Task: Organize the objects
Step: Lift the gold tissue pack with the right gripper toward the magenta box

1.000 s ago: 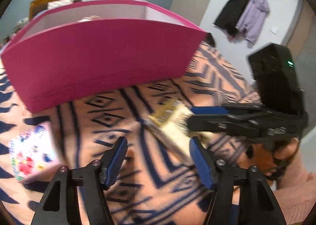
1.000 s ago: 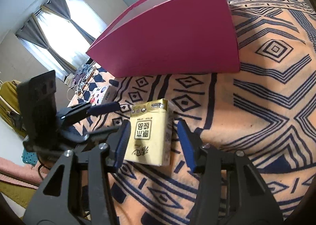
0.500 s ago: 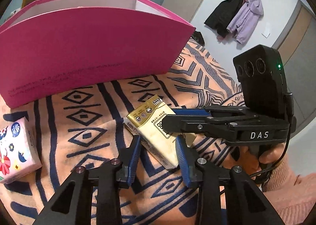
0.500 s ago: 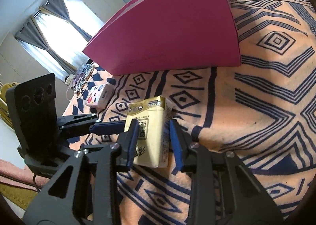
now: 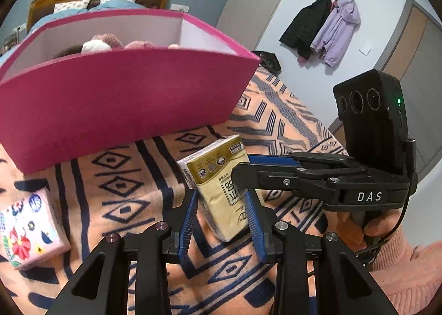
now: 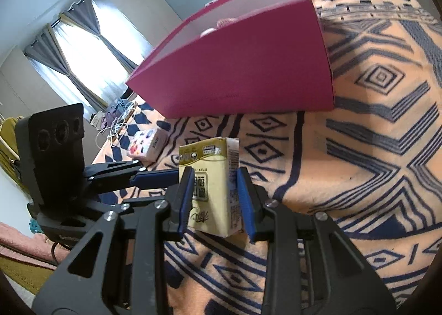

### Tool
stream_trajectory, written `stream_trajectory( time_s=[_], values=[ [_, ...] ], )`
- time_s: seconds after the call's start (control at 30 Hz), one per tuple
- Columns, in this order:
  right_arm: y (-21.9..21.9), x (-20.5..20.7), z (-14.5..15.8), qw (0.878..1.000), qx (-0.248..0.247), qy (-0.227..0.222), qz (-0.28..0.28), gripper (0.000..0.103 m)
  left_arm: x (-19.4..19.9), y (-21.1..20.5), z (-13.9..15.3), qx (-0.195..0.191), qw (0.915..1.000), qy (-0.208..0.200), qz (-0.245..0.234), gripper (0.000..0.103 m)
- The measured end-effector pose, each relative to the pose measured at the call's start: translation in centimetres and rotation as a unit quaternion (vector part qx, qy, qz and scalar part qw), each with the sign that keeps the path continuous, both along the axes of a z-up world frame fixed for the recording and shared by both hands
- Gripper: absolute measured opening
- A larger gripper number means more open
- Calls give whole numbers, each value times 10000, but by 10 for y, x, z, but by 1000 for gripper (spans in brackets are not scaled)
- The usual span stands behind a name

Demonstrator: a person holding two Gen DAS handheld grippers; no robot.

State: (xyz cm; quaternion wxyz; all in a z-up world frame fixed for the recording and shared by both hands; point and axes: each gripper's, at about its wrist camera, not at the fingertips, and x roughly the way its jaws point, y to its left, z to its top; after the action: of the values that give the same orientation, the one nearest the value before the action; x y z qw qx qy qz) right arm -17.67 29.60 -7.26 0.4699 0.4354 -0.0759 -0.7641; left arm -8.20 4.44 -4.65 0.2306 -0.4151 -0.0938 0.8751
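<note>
A yellow tissue pack [image 5: 215,176] is raised off the orange patterned blanket [image 5: 124,176], standing tilted in front of the big pink box [image 5: 116,99]. My left gripper [image 5: 221,204] is shut on its lower part, blue pads pressing both sides. My right gripper [image 5: 244,165] reaches in from the right and clamps the same pack. In the right wrist view the pack [image 6: 212,154] sits upright between the right gripper [image 6: 214,185] pads, with the left gripper [image 6: 163,172] coming in from the left. The pink box [image 6: 248,71] holds soft pink and white plush items [image 5: 107,41].
A pink floral tissue pack [image 5: 27,229] lies on the blanket at the left, also visible as the floral pack [image 6: 146,143]. A hand in a pink sleeve [image 5: 400,259] holds the right gripper. Cables [image 6: 116,127] lie at the bed's far edge. Coats [image 5: 326,27] hang on the wall.
Both grippers' jaws closed onto the yellow tissue pack, which lay flat on the blanket before. It now stands tilted and lifted between them.
</note>
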Motion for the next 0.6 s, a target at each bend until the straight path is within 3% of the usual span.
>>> stream_trajectory(
  time_s=[0.4,0.6],
  values=[
    [-1,-2,21,9994,-218,266,-103,35,0,2,22,-79,9993,356,3,35],
    [-1,-4,30,9988,-289,371,-126,35,-5,1,29,-88,9989,450,39,30]
  ],
)
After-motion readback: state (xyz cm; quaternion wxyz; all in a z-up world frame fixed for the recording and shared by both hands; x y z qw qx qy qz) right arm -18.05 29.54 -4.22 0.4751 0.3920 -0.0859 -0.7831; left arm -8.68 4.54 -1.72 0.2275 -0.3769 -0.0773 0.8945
